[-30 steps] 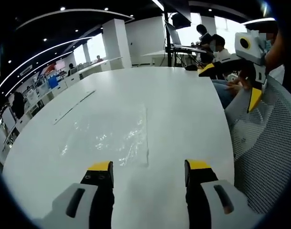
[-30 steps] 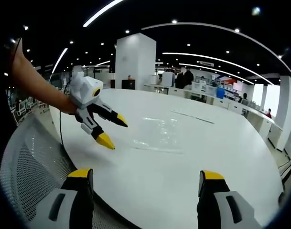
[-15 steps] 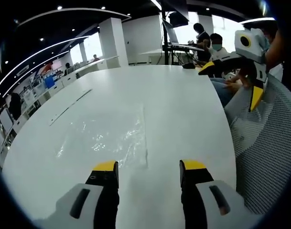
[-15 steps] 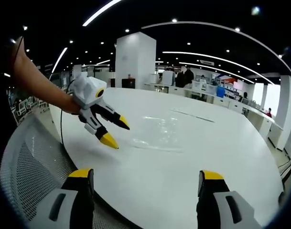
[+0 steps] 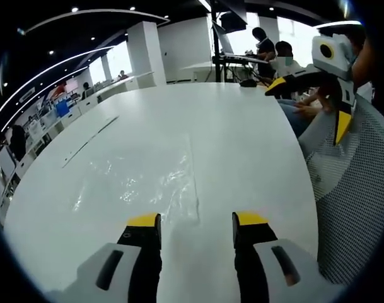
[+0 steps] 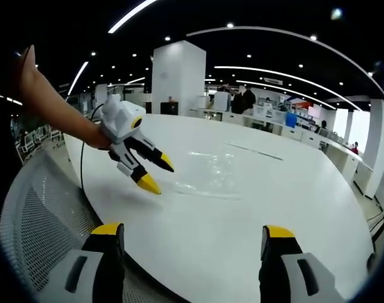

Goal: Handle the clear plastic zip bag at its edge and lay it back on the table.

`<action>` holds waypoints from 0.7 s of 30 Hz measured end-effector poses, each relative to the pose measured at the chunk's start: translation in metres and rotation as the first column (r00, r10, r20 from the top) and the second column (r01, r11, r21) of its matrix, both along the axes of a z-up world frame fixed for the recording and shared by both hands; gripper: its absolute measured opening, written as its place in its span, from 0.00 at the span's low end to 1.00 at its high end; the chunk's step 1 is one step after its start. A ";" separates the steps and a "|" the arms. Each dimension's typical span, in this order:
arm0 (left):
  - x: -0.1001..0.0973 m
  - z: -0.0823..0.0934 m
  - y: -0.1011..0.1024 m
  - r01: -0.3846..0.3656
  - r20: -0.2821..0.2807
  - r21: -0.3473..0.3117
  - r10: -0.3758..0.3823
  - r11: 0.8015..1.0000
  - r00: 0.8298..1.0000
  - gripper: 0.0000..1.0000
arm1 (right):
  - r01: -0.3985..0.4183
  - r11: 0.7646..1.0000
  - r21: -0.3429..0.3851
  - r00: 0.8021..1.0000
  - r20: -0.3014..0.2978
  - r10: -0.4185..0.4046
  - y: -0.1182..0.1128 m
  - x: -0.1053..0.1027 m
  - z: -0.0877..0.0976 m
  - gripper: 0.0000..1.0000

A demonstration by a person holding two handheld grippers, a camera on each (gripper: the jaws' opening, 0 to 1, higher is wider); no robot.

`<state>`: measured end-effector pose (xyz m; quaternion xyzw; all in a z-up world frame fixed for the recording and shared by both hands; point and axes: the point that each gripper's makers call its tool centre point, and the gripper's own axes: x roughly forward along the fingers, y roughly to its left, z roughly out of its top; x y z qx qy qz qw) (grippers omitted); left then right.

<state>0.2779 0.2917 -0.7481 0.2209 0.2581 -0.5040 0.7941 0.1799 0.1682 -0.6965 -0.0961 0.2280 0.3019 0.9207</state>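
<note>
Left gripper (image 5: 197, 222) jaws spread, tips just short of the zip bag's (image 5: 141, 180) near edge; bag flat on the white desk (image 5: 242, 145). Right gripper (image 6: 195, 237) jaws spread, bag well ahead, no contact.

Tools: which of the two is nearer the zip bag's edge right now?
The left tool, jaws open, hovers right at the bag's near edge. The right tool hangs back over the mesh chair.

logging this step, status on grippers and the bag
Left gripper open, closing on bag edge. Right gripper open, held back. Clear plastic zip bag flat on white table. Nothing in the way.
</note>
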 end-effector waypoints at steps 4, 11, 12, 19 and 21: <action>0.001 -0.003 -0.001 -0.001 -0.005 0.012 0.001 1.000 1.000 0.43 | 0.003 1.000 -0.001 1.000 0.000 -0.003 -0.001 0.000 0.000 0.90; 0.004 -0.009 0.000 -0.004 -0.015 0.025 0.005 1.000 1.000 0.40 | 0.007 1.000 0.002 1.000 0.001 -0.007 -0.001 0.001 0.000 0.89; 0.004 -0.010 0.001 -0.006 -0.017 0.027 0.006 1.000 1.000 0.40 | 0.009 1.000 0.003 1.000 0.001 -0.009 -0.002 0.001 0.000 0.89; 0.005 -0.018 0.004 -0.008 -0.039 0.047 0.010 0.999 0.999 0.37 | 0.012 1.000 0.004 1.000 -0.003 -0.012 -0.002 0.001 0.000 0.89; 0.007 -0.019 0.004 -0.007 -0.038 0.055 0.009 0.998 0.999 0.35 | 0.013 1.000 0.003 1.000 -0.004 -0.013 -0.002 0.001 -0.001 0.89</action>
